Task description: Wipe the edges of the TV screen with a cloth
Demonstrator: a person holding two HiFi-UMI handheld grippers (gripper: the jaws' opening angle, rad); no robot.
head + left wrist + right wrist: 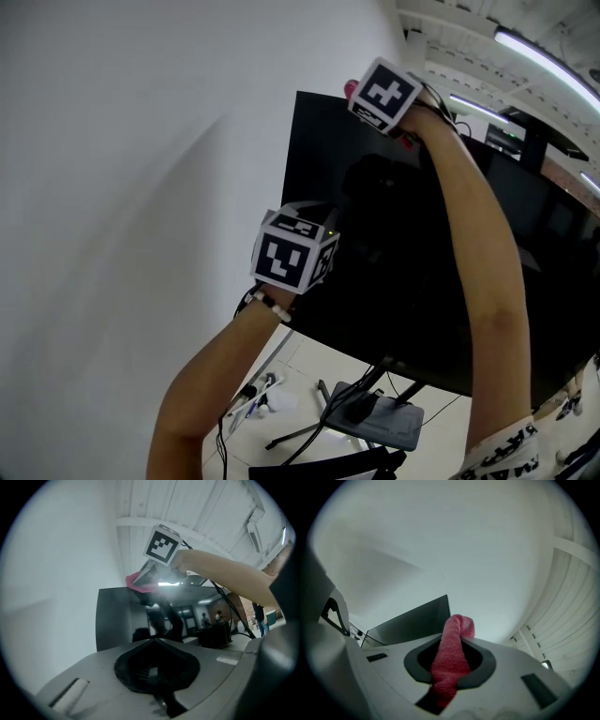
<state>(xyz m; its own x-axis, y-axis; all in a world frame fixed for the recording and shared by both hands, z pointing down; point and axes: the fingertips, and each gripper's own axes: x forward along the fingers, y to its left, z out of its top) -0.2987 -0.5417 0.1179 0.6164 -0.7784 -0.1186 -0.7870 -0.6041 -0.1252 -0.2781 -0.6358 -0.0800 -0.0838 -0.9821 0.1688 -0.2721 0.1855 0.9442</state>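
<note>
The black TV screen (422, 281) stands tilted on a stand beside the wall. My right gripper (367, 94) is up at the screen's top left corner, shut on a pink cloth (351, 89). In the right gripper view the cloth (451, 656) runs out of the jaw recess as a rolled strip, with the screen's corner (412, 623) just beyond it. My left gripper (314, 246) hovers in front of the screen's left part, lower down, shut and holding nothing. In the left gripper view the cloth (137, 581) rests on the screen's top edge (122, 590).
A white wall (122, 187) lies close on the left. Below the TV are its stand base (375, 422), cables and small items on the floor (258, 394). Ceiling lights (544, 52) run at the upper right. The screen reflects a room with people.
</note>
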